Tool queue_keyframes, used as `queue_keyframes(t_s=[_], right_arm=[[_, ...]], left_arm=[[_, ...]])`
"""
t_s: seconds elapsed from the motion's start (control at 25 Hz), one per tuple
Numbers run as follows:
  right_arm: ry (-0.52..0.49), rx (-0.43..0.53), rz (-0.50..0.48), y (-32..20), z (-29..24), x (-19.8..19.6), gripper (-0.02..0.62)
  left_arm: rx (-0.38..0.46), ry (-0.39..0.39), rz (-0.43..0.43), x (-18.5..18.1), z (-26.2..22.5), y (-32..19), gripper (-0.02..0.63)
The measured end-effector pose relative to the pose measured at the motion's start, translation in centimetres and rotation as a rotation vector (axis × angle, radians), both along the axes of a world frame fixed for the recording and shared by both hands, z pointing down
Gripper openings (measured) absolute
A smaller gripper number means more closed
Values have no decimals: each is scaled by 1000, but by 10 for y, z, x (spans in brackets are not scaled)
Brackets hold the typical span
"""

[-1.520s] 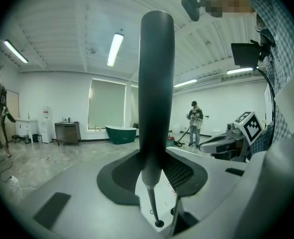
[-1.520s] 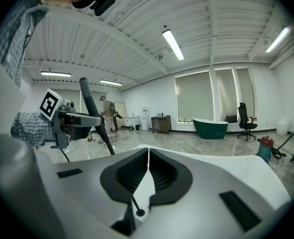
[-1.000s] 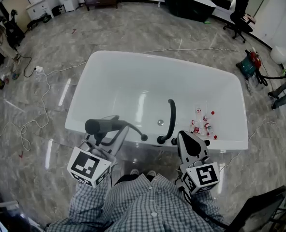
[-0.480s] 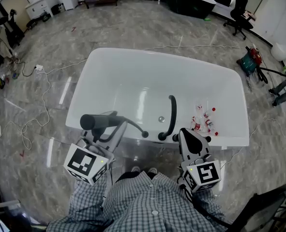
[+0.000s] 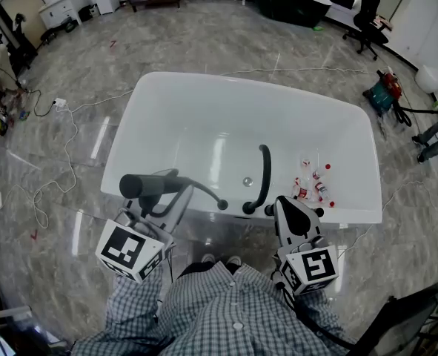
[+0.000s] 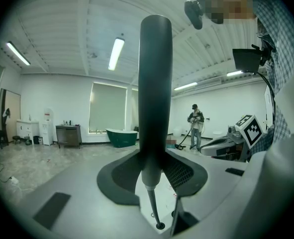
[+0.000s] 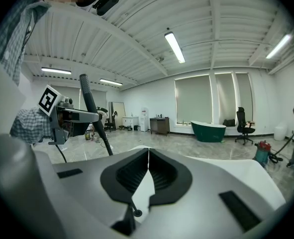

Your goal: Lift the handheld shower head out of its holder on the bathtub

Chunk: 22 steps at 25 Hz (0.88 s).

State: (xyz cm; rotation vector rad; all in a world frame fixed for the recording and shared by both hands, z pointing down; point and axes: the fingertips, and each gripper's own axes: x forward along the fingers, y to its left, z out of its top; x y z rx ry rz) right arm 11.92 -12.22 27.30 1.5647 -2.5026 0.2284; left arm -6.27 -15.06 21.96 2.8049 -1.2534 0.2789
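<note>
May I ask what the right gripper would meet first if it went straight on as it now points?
Most likely the bathtub's near rim, just ahead of the right gripper; depth is unclear.

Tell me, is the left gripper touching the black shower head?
Touching. The left gripper view shows the left gripper with its jaws closed on the shower head handle, no gap on either side.

I find a floor (image 5: 204,43) of polished grey stone-look tile under a white beamed ceiling (image 7: 226,14) with lit strip lights (image 7: 175,46). The far white wall (image 7: 151,96) carries wide windows (image 7: 192,99) with blinds drawn. Before it stand a dark green tub (image 7: 209,131), a dark wooden cabinet (image 7: 159,125) and a black office chair (image 7: 244,125).
</note>
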Motion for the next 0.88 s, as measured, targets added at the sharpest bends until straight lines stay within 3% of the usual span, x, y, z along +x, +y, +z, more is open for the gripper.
queue_keyframes(t_s=[0.88], right_arm=[[-8,-6,-1,-1,2,0,18]], left_arm=[[1,0,3,0,0,0,140]])
